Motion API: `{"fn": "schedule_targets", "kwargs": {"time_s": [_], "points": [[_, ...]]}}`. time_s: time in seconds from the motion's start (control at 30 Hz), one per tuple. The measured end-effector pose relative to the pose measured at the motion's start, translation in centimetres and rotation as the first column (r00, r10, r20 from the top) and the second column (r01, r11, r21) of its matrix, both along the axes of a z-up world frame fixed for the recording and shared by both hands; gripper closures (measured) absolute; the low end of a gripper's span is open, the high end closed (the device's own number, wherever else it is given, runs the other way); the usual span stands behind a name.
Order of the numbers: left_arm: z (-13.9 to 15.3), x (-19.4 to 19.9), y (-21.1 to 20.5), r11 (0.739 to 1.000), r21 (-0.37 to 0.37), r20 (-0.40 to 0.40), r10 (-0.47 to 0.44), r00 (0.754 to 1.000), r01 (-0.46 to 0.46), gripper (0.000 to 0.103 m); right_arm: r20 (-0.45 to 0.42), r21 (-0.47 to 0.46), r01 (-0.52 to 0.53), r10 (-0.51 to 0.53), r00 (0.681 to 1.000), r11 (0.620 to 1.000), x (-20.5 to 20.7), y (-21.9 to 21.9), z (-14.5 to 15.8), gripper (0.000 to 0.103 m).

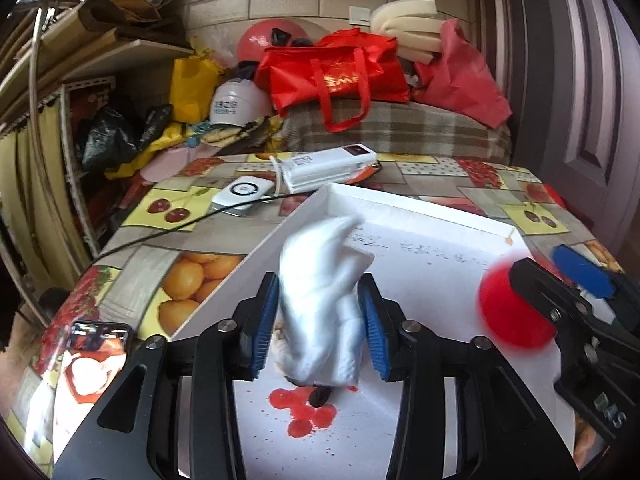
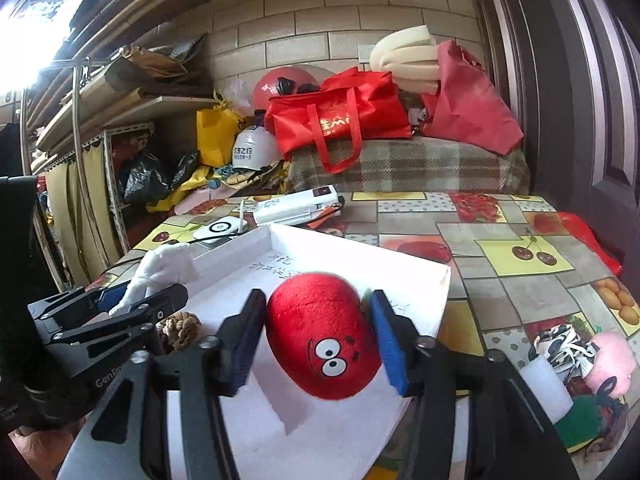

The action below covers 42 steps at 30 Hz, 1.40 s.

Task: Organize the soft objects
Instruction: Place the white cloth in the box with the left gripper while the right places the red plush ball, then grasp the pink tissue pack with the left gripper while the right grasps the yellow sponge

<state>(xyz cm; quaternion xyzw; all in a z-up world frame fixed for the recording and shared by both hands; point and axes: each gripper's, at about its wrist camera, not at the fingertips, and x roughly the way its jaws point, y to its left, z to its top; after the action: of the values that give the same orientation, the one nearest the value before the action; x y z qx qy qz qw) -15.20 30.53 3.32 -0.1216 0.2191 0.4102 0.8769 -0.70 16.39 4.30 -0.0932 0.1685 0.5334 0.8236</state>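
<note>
Risk: left tongs [image 1: 318,320] clamp limp white toy [image 1: 320,300], right tongs [image 2: 318,340] clamp red plush [image 2: 322,332], both above tray [image 1: 440,216]; collision or off-tray drop likely

two close wrist views over a white tray [image 1: 400,208] toward the brick wall [image 2: 312,20], sharing tray and clutter

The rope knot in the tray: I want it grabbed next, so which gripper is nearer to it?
Left. The left gripper, holding the white soft toy, sits right beside the rope knot; the right gripper, holding the red plush, is farther off.
</note>
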Motion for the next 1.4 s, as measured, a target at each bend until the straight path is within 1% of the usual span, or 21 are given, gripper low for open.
{"fn": "schedule_targets", "kwargs": {"time_s": [0.03,0.07,0.1,0.17,0.23,0.3,0.47,0.53,0.67,0.73,0.8,0.93,1.0,1.07,1.17,1.2,1.27,1.3,1.33,1.37,1.4], "points": [[0.0,-0.1,-0.2,1.0,0.013,-0.001,0.01,1.0,-0.01,0.024,0.0,0.004,-0.004,0.004,1.0,1.0,0.0,-0.1,0.0,0.024],[0.2,-0.2,-0.5,0.999,0.035,0.001,0.026,1.0,-0.026,0.017,0.005,0.01,-0.002,0.002,1.0,1.0,-0.1,-0.2,0.1,0.021],[0.3,-0.4,-0.6,0.998,0.046,0.009,0.042,0.999,-0.043,0.013,0.013,0.017,0.0,-0.001,1.0,1.0,-0.2,-0.4,0.1,0.02],[0.4,-0.8,-0.7,0.997,0.059,0.028,0.054,0.998,-0.055,0.011,0.031,0.033,0.001,-0.002,1.0,0.999,-0.5,-0.7,0.2,0.019],[0.5,-1.2,-0.7,0.996,0.061,0.037,0.069,0.997,-0.072,0.003,0.042,0.046,0.002,-0.004,0.999,0.999,-0.7,-0.8,0.3,0.019],[0.6,-1.5,-0.9,0.994,0.072,0.055,0.077,0.995,-0.081,0.0,0.05,0.056,0.003,-0.006,0.999,0.998,-0.8,-0.9,0.5,0.019],[1.2,-2.7,-2.2,0.983,0.145,0.113,0.093,0.989,-0.109,0.0,0.078,0.116,0.007,-0.016,0.997,0.993,-1.3,-1.9,0.7,0.018],[1.3,-3.2,-2.7,0.98,0.163,0.135,0.095,0.986,-0.117,0.0,0.08,0.122,0.012,-0.021,0.997,0.992,-1.4,-2.4,0.8,0.018],[1.4,-3.9,-2.9,0.982,0.152,0.148,0.09,0.985,-0.113,0.0,0.075,0.128,-0.002,-0.008,0.997,0.992,-1.4,-3.8,0.8,0.017],[1.4,-4.1,-3.2,0.984,0.146,0.155,0.084,0.984,-0.107,0.0,0.078,0.121,-0.005,-0.005,0.997,0.993,-1.5,-4.8,0.7,0.014],[1.3,-4.3,-3.7,0.987,0.136,0.167,0.059,0.984,-0.082,0.0,0.071,0.116,-0.003,-0.005,0.997,0.993,-1.2,-6.2,0.7,0.0],[1.3,-4.4,-5.3,0.995,0.094,0.215,-0.043,0.976,0.024,0.0,0.047,0.168,0.025,-0.033,0.998,0.985,-0.2,-9.9,1.0,0.0],[1.3,-3.7,-6.4,0.992,0.079,0.22,-0.117,0.968,0.102,0.0,0.038,0.194,0.053,-0.061,0.997,0.98,0.4,-12.1,1.2,0.0],[1.5,-2.9,-8.0,0.978,0.103,0.203,-0.201,0.958,0.183,0.0,0.013,0.229,0.098,-0.103,0.995,0.969,1.5,-14.5,1.4,0.0],[1.8,-1.4,-10.7,0.946,0.169,0.15,-0.304,0.941,0.278,0.0,-0.05,0.283,0.176,-0.169,0.984,0.943,3.4,-17.8,1.6,0.0],[1.9,-1.2,-11.2,0.938,0.179,0.141,-0.325,0.935,0.298,0.0,-0.081,0.305,0.209,-0.193,0.978,0.929,4.3,-19.1,1.6,0.0],[2.0,-0.7,-12.4,0.916,0.179,0.135,-0.385,0.913,0.36,0.0,-0.128,0.322,0.276,-0.247,0.96,0.905,5.9,-21.0,1.6,0.0],[1.9,-0.2,-13.1,0.893,0.161,0.129,-0.441,0.888,0.42,0.0,-0.138,0.312,0.312,-0.282,0.949,0.897,6.7,-21.8,1.6,0.0],[1.9,0.1,-13.5,0.877,0.149,0.123,-0.475,0.872,0.457,0.0,-0.14,0.3,0.339,-0.311,0.94,0.892,7.3,-22.4,1.7,0.0],[1.8,0.8,-14.4,0.84,0.127,0.105,-0.54,0.835,0.528,0.0,-0.144,0.288,0.359,-0.331,0.933,0.888,7.9,-22.9,1.7,0.0],[1.8,1.3,-15.1,0.818,0.115,0.09,-0.574,0.814,0.564,0.0,-0.153,0.275,0.366,-0.336,0.929,0.889,8.6,-23.5,1.8,0.0]]}}
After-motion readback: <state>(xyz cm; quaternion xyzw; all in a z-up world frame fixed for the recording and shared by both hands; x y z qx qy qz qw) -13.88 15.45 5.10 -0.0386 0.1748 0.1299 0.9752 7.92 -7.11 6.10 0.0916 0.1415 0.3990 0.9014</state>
